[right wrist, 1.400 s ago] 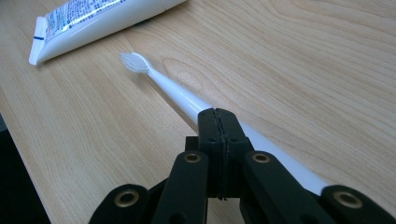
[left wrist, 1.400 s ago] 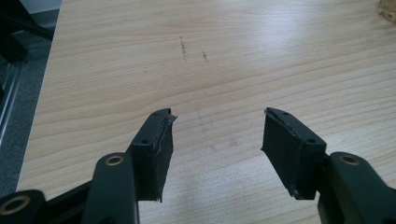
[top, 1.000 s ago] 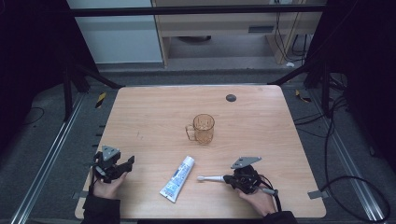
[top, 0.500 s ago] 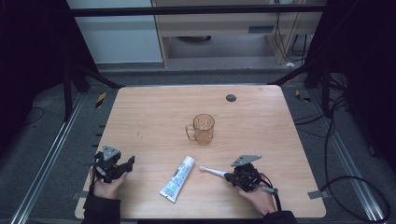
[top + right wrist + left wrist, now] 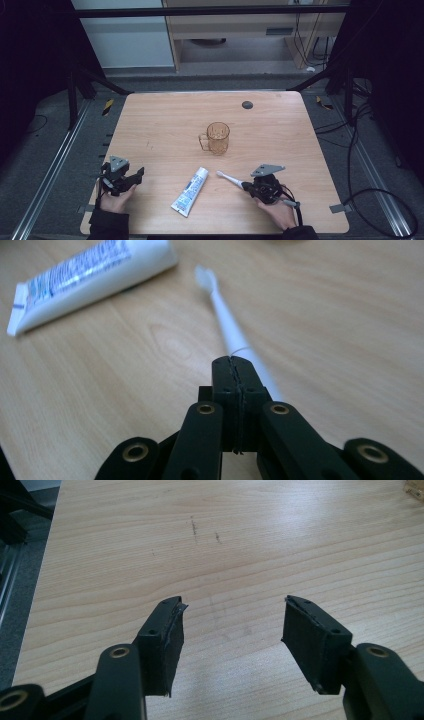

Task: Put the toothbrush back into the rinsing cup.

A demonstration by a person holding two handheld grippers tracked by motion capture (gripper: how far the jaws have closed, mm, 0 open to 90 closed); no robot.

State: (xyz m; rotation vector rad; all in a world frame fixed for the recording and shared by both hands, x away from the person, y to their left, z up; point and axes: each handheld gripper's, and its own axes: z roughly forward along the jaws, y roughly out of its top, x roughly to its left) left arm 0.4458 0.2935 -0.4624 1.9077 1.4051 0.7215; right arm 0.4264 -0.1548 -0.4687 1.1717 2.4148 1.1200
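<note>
Right tool [image 5: 248, 185] clamped on toothbrush [image 5: 227, 178], lifted off bench [image 5: 280, 130]; left tool [image 5: 232, 625] apart, idle; cup [image 5: 218, 138] placement remains.

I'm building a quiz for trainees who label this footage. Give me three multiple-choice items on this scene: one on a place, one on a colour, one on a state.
1. Where does the toothpaste tube lie in the high view?
A. inside the cup
B. left of the toothbrush, nearer the person than the cup
C. at the far table edge

2. What colour is the cup?
A. clear amber
B. solid blue
C. white

3. How do the left gripper's jaws stand?
A. shut on the tube
B. shut on the cup
C. open, with nothing between them

Answers:
1. B: the tube lies flat beside the toothbrush, on the person's side of the cup.
2. A: the cup is see-through orange-brown.
3. C: the left gripper view shows bare wood between the spread jaws.
</note>
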